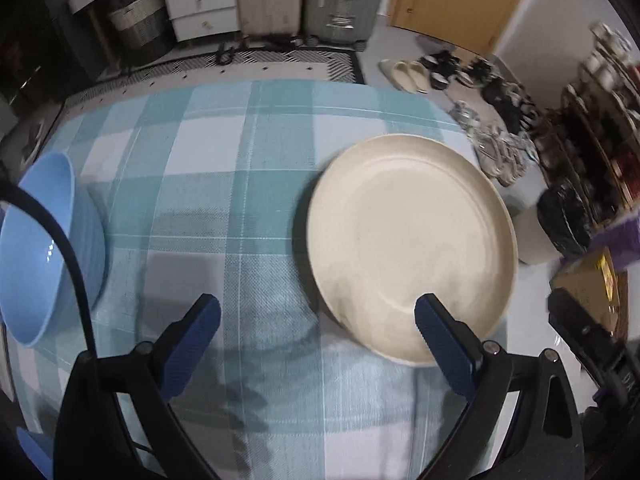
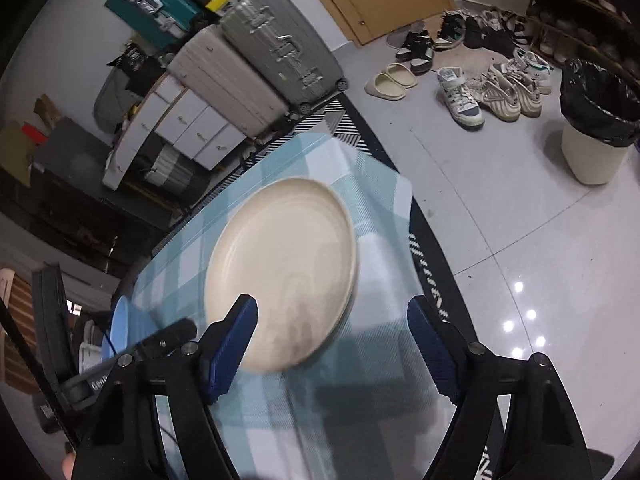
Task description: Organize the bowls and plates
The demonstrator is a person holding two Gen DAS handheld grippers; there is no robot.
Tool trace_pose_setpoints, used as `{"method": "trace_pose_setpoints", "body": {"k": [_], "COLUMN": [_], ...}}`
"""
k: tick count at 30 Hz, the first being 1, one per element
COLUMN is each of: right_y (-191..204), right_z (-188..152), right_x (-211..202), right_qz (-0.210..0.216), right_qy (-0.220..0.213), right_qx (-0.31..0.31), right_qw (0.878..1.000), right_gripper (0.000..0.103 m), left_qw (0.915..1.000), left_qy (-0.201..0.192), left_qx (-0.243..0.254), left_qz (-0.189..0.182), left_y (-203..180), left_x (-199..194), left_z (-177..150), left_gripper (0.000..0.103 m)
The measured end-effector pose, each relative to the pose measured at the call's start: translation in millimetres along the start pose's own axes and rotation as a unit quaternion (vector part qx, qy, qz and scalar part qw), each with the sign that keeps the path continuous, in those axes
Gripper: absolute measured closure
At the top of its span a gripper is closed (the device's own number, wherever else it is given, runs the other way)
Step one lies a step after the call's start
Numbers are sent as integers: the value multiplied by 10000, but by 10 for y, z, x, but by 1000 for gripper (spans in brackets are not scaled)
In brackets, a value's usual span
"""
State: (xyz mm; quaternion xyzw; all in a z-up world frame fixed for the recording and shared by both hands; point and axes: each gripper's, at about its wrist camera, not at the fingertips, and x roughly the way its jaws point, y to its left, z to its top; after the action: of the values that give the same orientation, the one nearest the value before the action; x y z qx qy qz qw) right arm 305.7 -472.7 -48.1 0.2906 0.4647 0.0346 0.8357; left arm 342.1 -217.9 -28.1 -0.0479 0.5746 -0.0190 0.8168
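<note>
A cream plate (image 1: 412, 244) lies on the blue-and-white checked tablecloth (image 1: 224, 184), near the table's right edge. A light blue bowl (image 1: 44, 248) stands at the left, partly behind a black cable. My left gripper (image 1: 318, 322) hangs open above the cloth; its right finger overlaps the plate's near rim, with nothing between the pads. In the right wrist view the same cream plate (image 2: 284, 268) sits ahead of my right gripper (image 2: 332, 320), which is open, its left finger over the plate's near edge. The blue bowl (image 2: 118, 328) peeks out at the left behind the other gripper's body.
The table's edge drops to a glossy tiled floor (image 2: 520, 240) on the right. Several shoes (image 2: 480, 92), a white bin with a black liner (image 2: 600, 128), suitcases (image 2: 260, 60) and a white drawer unit (image 1: 200, 0) stand beyond. A striped rug (image 1: 280, 60) lies past the table.
</note>
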Motion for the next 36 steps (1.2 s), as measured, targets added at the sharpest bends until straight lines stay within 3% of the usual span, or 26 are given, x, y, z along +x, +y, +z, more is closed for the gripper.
{"method": "trace_pose_setpoints", "body": {"k": [6, 10, 12, 19, 20, 23, 26, 29, 31, 32, 34, 36], "right_y": [-65, 47, 36, 78, 85, 73, 91, 120, 130, 139, 168, 148], "right_z": [210, 252, 255, 242, 237, 230, 224, 219, 206, 195, 163, 131], "right_x": [253, 461, 539, 692, 722, 801, 822, 848, 871, 874, 882, 874], "right_qz": [-94, -346, -377, -275, -273, -278, -183, -234, -275, -280, -473, -410], "right_qy": [100, 211, 262, 320, 343, 394, 417, 458, 473, 452, 366, 376], "right_qx": [48, -376, -359, -470, -467, -373, -348, -404, -441, -453, -575, -529], "right_qw": [9999, 9985, 9983, 9980, 9979, 9981, 9984, 9979, 9975, 9976, 9966, 9970], "right_gripper": [31, 31, 37, 40, 47, 51, 60, 74, 81, 85, 93, 94], "left_qw": [9999, 9999, 9999, 9989, 9986, 9988, 9992, 9992, 9997, 9998, 9998, 9998], "left_qy": [-66, 82, 97, 222, 245, 250, 215, 202, 140, 98, 51, 46], "left_qx": [77, 45, 56, -95, -115, -176, -173, -191, -169, -145, -160, -131], "left_qz": [50, -98, -98, -407, -447, -387, -298, -283, -129, -6, -109, -146], "left_y": [-43, -40, -42, 5, 9, 44, 63, 87, 103, 100, 142, 175], "left_x": [167, 315, 367, 496, 512, 541, 552, 555, 548, 550, 550, 543], "left_z": [134, 197, 211, 221, 218, 210, 193, 190, 191, 189, 171, 150], "left_gripper": [5, 5, 5, 8, 12, 25, 30, 42, 55, 69, 72, 79]}}
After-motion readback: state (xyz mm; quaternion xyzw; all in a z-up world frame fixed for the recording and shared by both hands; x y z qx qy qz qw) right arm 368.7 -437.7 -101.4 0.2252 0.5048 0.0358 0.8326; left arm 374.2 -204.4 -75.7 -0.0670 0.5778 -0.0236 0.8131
